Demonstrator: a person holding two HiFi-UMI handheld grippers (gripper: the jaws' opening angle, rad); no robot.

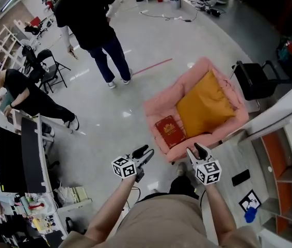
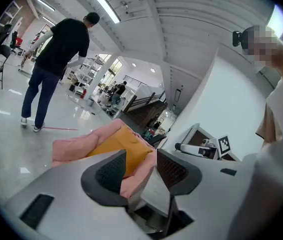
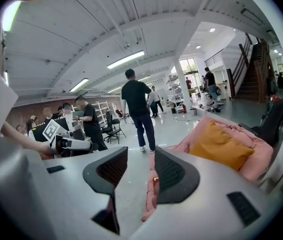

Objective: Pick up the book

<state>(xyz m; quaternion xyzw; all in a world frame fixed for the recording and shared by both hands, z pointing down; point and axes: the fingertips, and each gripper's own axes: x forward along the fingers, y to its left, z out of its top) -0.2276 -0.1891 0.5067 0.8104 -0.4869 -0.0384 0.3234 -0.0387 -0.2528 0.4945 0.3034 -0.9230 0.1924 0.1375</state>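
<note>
Left gripper (image 1: 143, 153): jaws narrowly apart, nothing between. Red book (image 1: 169, 131) ahead of both jaw pairs, flat on pink armchair (image 1: 158, 105) seat, cover up. Long axis runs away from jaws, far end leaning left. Gold cover emblem, writing unreadable. Orange cushion (image 1: 206, 104) just right of book. Right gripper (image 1: 198, 150): jaws narrowly apart, empty

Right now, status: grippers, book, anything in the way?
Both open and empty: left gripper, right gripper, short of the chair. In it, book flat beside cushion, untouched. Nothing on the book; approach looks free.
</note>
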